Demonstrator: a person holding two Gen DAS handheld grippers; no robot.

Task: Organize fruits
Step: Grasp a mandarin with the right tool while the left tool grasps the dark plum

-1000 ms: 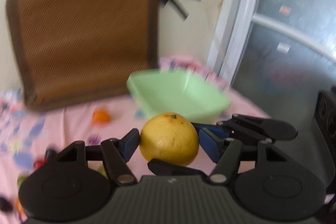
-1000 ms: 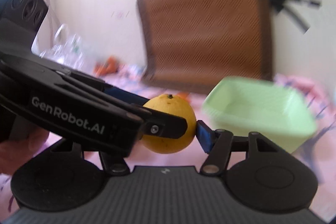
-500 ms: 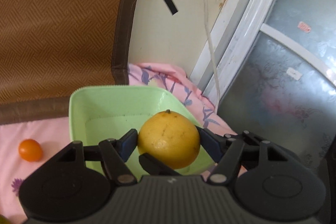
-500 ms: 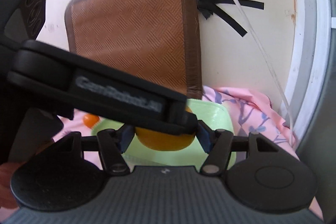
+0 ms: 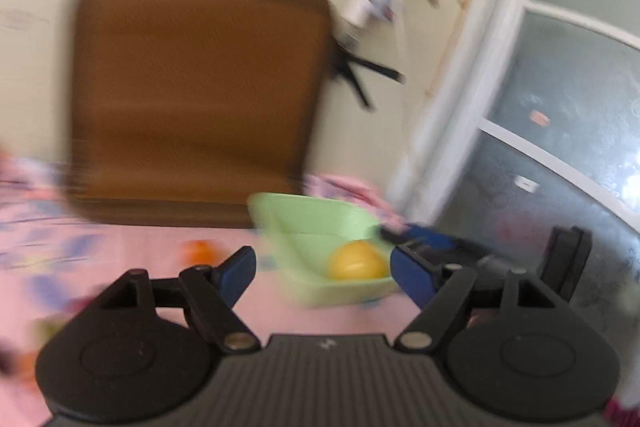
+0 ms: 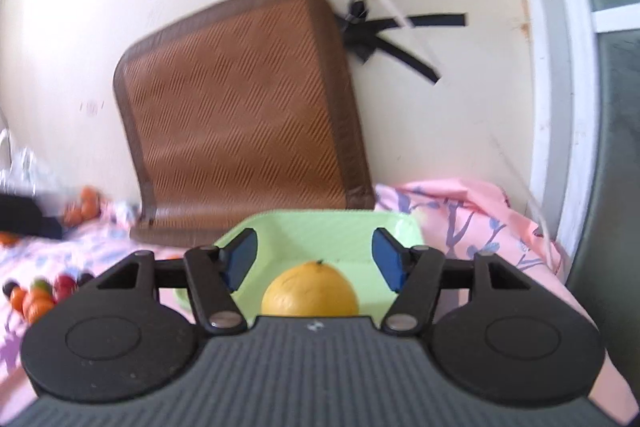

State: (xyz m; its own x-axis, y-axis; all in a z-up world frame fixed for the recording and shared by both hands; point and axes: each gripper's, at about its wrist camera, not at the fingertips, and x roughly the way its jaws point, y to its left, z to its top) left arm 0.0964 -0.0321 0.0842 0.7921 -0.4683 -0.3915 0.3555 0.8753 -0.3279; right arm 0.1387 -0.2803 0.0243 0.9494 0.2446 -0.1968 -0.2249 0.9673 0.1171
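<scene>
Right wrist view shows my right gripper spread above the firm, smooth-skinned orange; I'd pinch its widest middle.

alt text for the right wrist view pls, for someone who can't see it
A large yellow-orange fruit sits in a light green bowl on a pink floral cloth, just beyond the open right gripper. A brown woven mat leans against the cream wall behind, and small fruits lie at far left.

A round yellow-orange citrus fruit sits stem-up inside the pale green square bowl, free of any grip; small orange fruits lie scattered on the pink cloth
</scene>
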